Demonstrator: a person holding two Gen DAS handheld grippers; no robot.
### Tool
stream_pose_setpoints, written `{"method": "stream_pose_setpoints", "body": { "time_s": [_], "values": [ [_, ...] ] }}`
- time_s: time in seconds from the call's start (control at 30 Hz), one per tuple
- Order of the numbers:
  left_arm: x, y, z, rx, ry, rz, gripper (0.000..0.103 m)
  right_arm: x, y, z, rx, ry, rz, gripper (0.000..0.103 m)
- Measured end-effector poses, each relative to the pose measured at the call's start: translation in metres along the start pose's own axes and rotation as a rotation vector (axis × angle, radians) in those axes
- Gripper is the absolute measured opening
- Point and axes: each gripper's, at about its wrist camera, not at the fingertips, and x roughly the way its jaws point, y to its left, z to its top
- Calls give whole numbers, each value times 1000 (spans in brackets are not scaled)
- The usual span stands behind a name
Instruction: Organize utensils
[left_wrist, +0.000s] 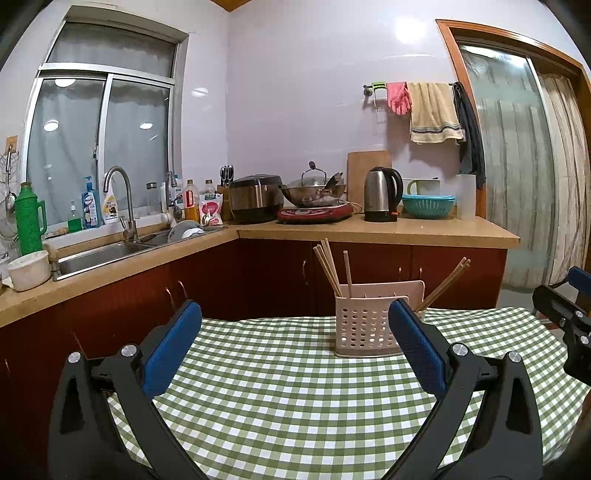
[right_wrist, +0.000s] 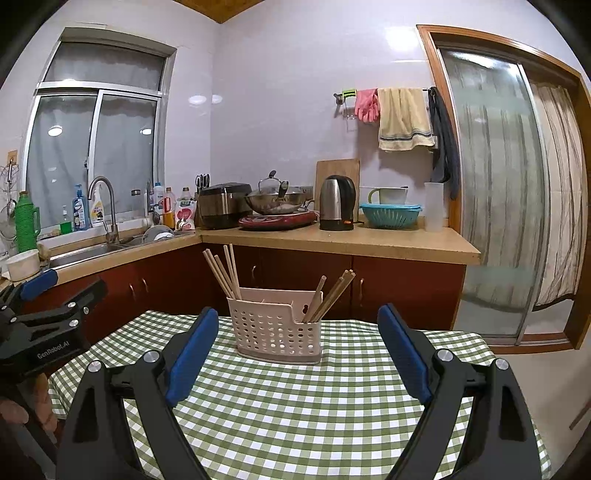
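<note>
Covering the table, the checked cloth (right_wrist: 295, 406) carries the pale caddy (right_wrist: 275, 330) near its far edge. Your left gripper (left_wrist: 295, 328) and right gripper (right_wrist: 297, 332) sit short of the caddy, jaws wide apart, gripping nothing. Chopsticks (right_wrist: 225, 273) lean out of the caddy's left end, more (right_wrist: 332, 295) from its right.

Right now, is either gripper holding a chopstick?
No: the left gripper and right gripper are open and empty; the chopsticks stand in the holder.

Indoor ceiling light, wall (left_wrist: 295, 74) glare, sharp, fisheye-bent dark edges.
</note>
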Motion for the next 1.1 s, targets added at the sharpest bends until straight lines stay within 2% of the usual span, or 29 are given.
{"method": "stream_pose_setpoints", "body": {
  "time_s": [1.1],
  "values": [
    [-14,0,0,-19,-16,-2,99,-5,2,1,-6,-7,-5,85]
  ]
}}
